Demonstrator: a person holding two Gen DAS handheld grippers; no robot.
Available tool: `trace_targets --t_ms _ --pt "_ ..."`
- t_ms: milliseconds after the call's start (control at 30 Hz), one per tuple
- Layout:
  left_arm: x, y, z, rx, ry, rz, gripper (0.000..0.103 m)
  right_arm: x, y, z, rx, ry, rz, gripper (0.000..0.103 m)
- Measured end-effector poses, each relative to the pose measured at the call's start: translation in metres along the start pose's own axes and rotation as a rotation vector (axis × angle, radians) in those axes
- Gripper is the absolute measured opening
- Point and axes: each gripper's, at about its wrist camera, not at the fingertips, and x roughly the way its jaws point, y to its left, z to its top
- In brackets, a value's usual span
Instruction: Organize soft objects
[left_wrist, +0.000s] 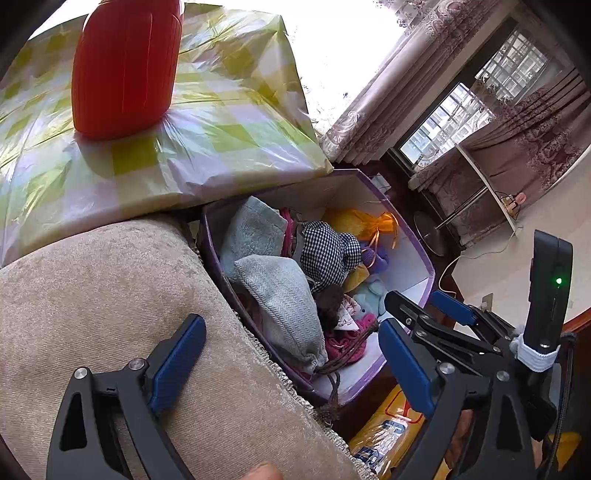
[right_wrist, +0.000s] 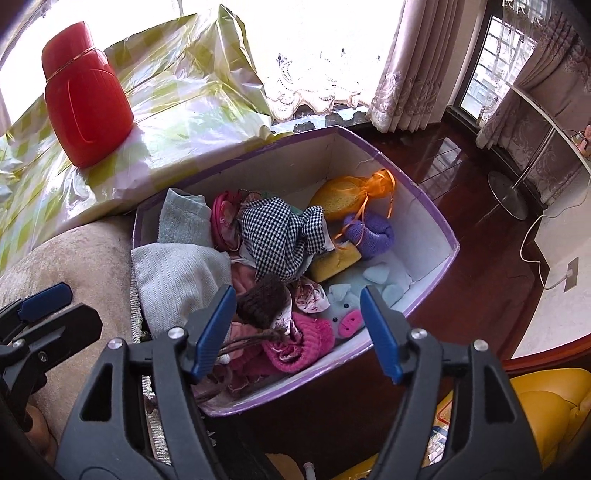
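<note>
The soft things sit piled in the purple box (right_wrist: 436, 266) beside the sofa arm (left_wrist: 92, 295), so the left gripper (left_wrist: 291, 365) and right gripper (right_wrist: 299, 332) both hang wide and empty above it.

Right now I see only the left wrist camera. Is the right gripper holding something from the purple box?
Observer: No. The right gripper is open above the purple box; its pads press on nothing.
Operator: What is the light blue thing in the near corner?
Observer: A plush toy with a pink snout and small dark eyes, face up.
Operator: Is the bottle's top closed? My view cuts it off.
Observer: Yes, the red bottle has its cap on and stands on the checked cover.
</note>
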Motion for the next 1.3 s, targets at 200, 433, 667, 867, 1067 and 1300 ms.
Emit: trace_targets --t_ms 200,433,667,867,1067,1300 --pt "0.005 -0.003 0.000 0.018 0.015 0.030 0.097 0.001 0.003 0.000 -0.013 0.005 0.002 0.073" --pt "0.007 -0.005 -0.001 0.031 0.018 0.036 0.099 0.006 0.001 -0.002 -0.008 0.022 0.003 0.073" --pt "0.008 -0.006 -0.001 0.045 0.023 0.040 0.100 0.008 0.002 -0.004 -0.006 0.034 0.006 0.073" --pt "0.009 -0.006 -0.002 0.047 0.023 0.040 0.101 0.008 0.001 -0.004 -0.004 0.034 0.005 0.073" --pt "0.009 -0.006 -0.002 0.047 0.023 0.040 0.101 0.008 -0.001 -0.004 -0.006 0.039 0.002 0.073" --pt "0.009 -0.006 -0.002 0.047 0.024 0.040 0.101 0.004 -0.009 -0.004 -0.007 0.044 -0.008 0.074"
